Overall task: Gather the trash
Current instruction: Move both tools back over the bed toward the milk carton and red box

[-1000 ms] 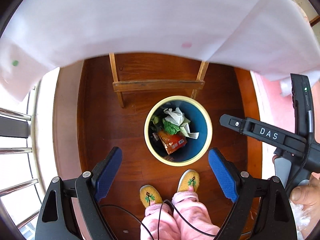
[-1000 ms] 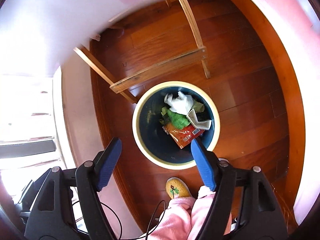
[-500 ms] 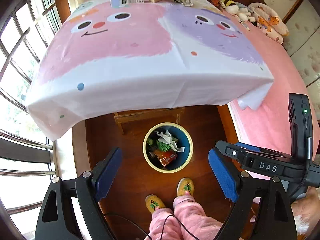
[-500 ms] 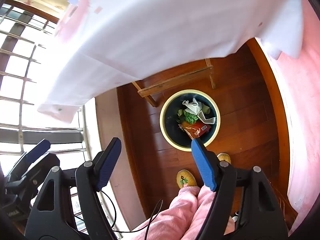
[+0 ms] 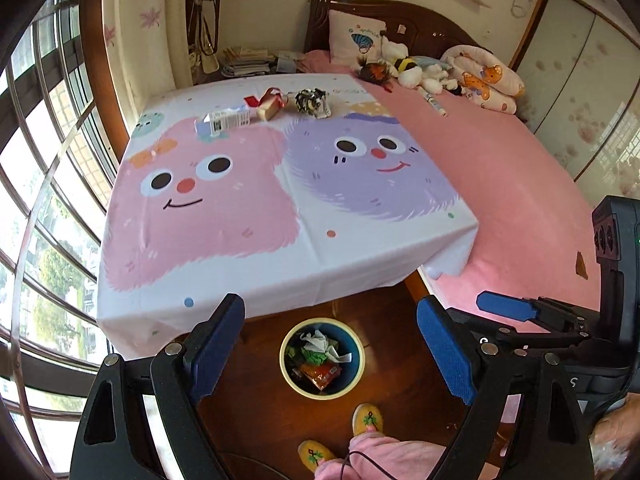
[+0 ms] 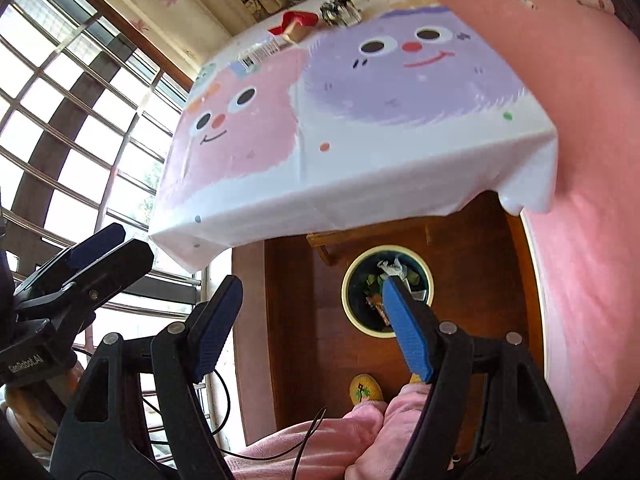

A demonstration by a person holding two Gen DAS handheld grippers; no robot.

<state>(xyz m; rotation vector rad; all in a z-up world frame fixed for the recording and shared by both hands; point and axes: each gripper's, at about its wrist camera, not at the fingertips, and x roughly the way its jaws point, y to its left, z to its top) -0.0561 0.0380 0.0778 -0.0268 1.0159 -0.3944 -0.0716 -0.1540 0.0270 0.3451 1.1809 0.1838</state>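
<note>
A round blue bin with a cream rim [image 5: 287, 376] [image 6: 347, 304] stands on the wooden floor under the table edge, holding crumpled paper, green scraps and an orange wrapper. On the far end of the table lie a white carton [image 5: 224, 121] [image 6: 260, 53], a tan item with red ribbon [image 5: 269, 105] [image 6: 295, 26] and a crumpled dark-and-white wrapper [image 5: 312, 101] [image 6: 339, 12]. My left gripper [image 5: 330, 354] is open and empty above the bin. My right gripper [image 6: 310, 328] is open and empty; it shows at the right of the left wrist view [image 5: 520, 312].
The table wears a cloth with pink and purple cartoon faces [image 5: 280, 184]. A bed with a pink sheet [image 5: 500, 184] and soft toys [image 5: 416, 70] is at the right. Barred windows [image 5: 48, 168] are at the left. My slippered feet [image 5: 366, 420] stand by the bin.
Both grippers have risen from just above the bin and tilted up, so the table top and its trash have come into view. Both stay open and empty.
</note>
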